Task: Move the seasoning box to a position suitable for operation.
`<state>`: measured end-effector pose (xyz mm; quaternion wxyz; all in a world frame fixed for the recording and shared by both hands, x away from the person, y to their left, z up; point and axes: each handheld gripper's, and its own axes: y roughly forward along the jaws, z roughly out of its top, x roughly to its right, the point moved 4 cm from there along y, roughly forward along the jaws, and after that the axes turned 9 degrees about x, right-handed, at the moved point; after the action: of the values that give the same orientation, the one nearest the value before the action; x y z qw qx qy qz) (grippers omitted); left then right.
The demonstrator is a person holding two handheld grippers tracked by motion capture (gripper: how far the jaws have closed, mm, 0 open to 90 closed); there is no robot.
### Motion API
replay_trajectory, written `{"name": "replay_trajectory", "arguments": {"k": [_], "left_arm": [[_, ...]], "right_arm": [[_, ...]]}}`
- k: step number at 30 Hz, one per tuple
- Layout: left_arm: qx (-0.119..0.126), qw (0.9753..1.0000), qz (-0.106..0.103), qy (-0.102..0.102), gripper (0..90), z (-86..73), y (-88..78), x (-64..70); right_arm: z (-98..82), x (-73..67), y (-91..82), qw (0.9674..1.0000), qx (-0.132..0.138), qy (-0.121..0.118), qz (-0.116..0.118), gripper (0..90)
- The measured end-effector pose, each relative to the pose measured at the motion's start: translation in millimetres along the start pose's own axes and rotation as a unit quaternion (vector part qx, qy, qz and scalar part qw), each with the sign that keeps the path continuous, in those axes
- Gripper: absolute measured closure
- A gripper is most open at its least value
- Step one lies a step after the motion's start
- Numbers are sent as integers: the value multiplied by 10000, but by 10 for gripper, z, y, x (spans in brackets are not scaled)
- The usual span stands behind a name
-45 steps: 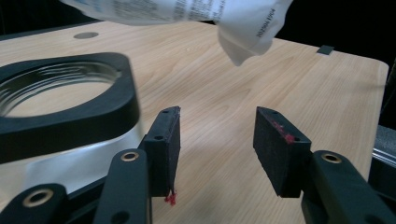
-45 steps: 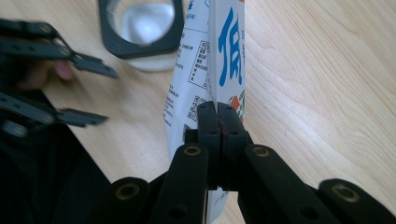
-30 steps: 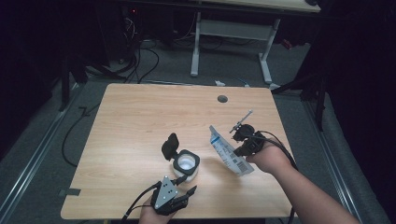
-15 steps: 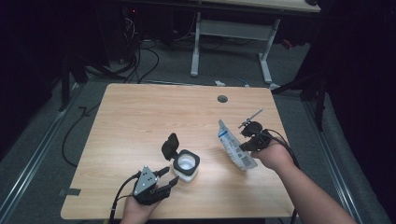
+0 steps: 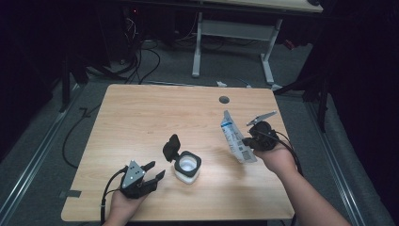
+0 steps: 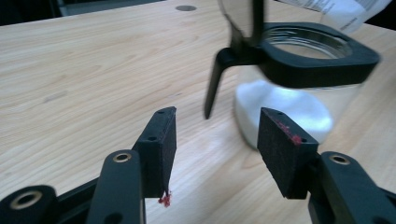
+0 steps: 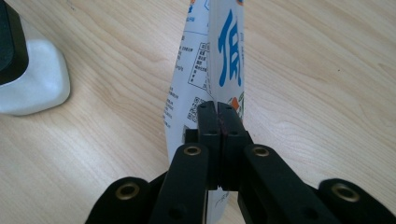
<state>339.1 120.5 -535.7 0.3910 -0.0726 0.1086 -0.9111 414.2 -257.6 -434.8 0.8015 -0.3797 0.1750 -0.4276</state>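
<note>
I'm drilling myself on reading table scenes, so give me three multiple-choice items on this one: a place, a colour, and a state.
1. Where does the jar stand relative to the left gripper?
A. just beyond its jaws
B. at the table's far edge
C. on the floor

2. What colour is the jar's hinged lid?
A. red
B. black
C. yellow

3. What is the state of the right gripper?
A. wide open over the jar
B. lying on the table
C. shut on the white packet

Answers: 1 A, the high view shows the jar right by the open jaws; 2 B, lid and rim are black; 3 C, the jaws pinch the packet's edge.
</note>
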Motion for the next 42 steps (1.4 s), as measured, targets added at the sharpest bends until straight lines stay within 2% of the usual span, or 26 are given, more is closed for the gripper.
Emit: {"name": "replay_trajectory", "arguments": {"k": [2, 3, 6, 9, 10, 11, 14, 17, 18, 21, 22, 24, 25, 26, 30, 32, 33, 34, 38, 39, 41, 42], "left_arm": [[-7, 10000, 39, -57, 476, -7, -16, -52], [-8, 10000, 70, -66, 475, -11, -33, -92], [10, 9999, 80, -74, 475, -12, -51, -120], [-36, 10000, 31, -84, 477, -30, -75, -159], [-36, 10000, 31, -84, 476, -30, -75, -159], [-74, 9999, 26, -67, 476, -44, -79, -169], [-75, 9999, 15, -81, 476, -48, -82, -171], [-23, 9999, 0, -106, 476, -29, -92, -152], [-1, 9999, 5, -101, 476, -20, -97, -147], [94, 9997, 15, -204, 477, -1, -119, -161], [111, 9997, 22, -214, 477, 0, -129, -171], [141, 9995, 23, -284, 477, 8, -146, -187], [141, 9995, 23, -284, 477, 8, -146, -187], [157, 9995, 30, -278, 477, 14, -150, -188], [182, 9994, 56, -272, 477, 19, -155, -192], [178, 9995, 59, -268, 476, 15, -158, -197], [169, 9995, 57, -275, 476, 10, -161, -202], [152, 9995, 50, -289, 476, 5, -162, -206], [91, 9997, 44, -223, 475, -22, -156, -217], [86, 9997, 49, -219, 475, -26, -156, -221], [96, 9997, 48, -236, 473, -28, -156, -224], [90, 9997, 42, -231, 471, -30, -157, -225]], "right_arm": [[-15, -3, -4, 9999, 105, 21, -43, 900], [-33, 2, -6, 9995, 291, 75, -31, 900], [-66, -2, -4, 9992, 375, 122, -37, 900], [-141, -8, 0, 9980, 592, 219, -61, 900], [-141, -8, 0, 9980, 592, 219, -61, 900], [-185, -8, -3, 9970, 732, 246, -86, 900], [-259, -3, -3, 9951, 917, 356, -110, 900], [-304, -13, -3, 9940, 1010, 399, -135, 900], [-347, -8, -5, 9917, 1169, 514, -113, 900], [-383, -10, -9, 9902, 1279, 536, -164, 900], [-417, -14, -6, 9877, 1446, 564, -186, 900], [-438, -18, -5, 9856, 1553, 643, -192, 900], [-438, -18, -5, 9856, 1553, 643, -192, 900], [-456, -21, -3, 9827, 1707, 689, -195, 900], [-474, -24, 13, 9801, 1845, 699, -211, 900], [-493, -39, 28, 9753, 2057, 777, -210, 900], [-504, -41, 40, 9741, 2105, 786, -237, 900], [-504, -41, 40, 9741, 2105, 786, -237, 900], [-568, -54, 99, 9707, 2232, 862, -233, 900], [-603, -58, 130, 9674, 2349, 926, -209, 900], [-614, -59, 138, 9665, 2380, 940, -222, 900], [-642, -64, 152, 9634, 2487, 975, -241, 900]]}}
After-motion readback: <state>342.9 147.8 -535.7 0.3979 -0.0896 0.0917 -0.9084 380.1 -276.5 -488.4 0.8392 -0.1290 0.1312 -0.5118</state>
